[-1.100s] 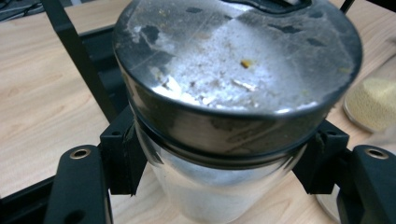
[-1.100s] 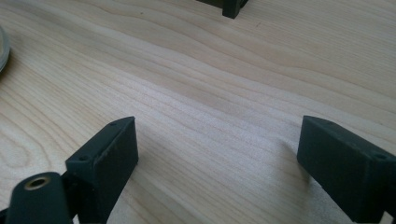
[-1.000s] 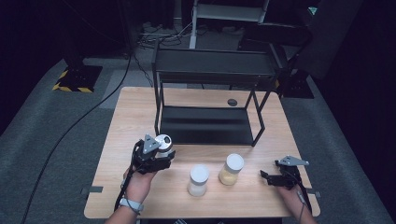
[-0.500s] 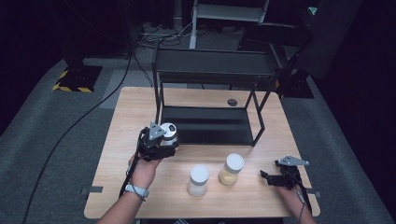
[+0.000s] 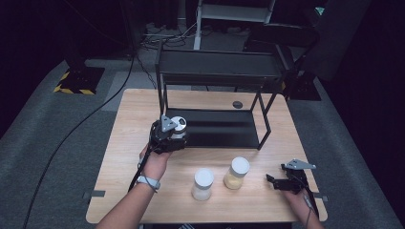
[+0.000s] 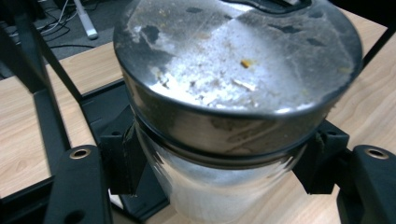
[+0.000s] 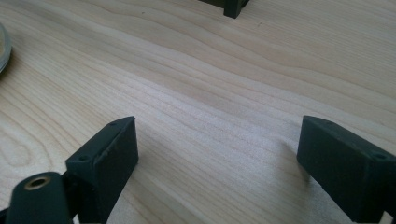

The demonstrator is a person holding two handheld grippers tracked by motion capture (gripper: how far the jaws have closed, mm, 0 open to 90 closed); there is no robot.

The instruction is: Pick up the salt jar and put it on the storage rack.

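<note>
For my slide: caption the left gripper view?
Hand-held gripper clamps a lidded jar above the black rack's bottom shelf.

Wooden table (image 5: 143,109): black metal rack (image 5: 215,81), two white-lidded jars (image 5: 203,183) (image 5: 236,172), small dark disc (image 5: 237,104).

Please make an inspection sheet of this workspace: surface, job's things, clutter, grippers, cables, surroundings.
Surface: wooden table, bare wood between things.
Job's things: held jar with powder, at the front left corner of the black rack; white jar and yellow jar stand apart in front.
Clutter: small dark disc behind the rack's lower shelf.
Grippers: left gripper shut on the held jar; right gripper open, fingers low over the table.
Cables: one cable crosses the floor at left; more lie behind the table.
Surroundings: grey carpet, dark room, striped base at left.
</note>
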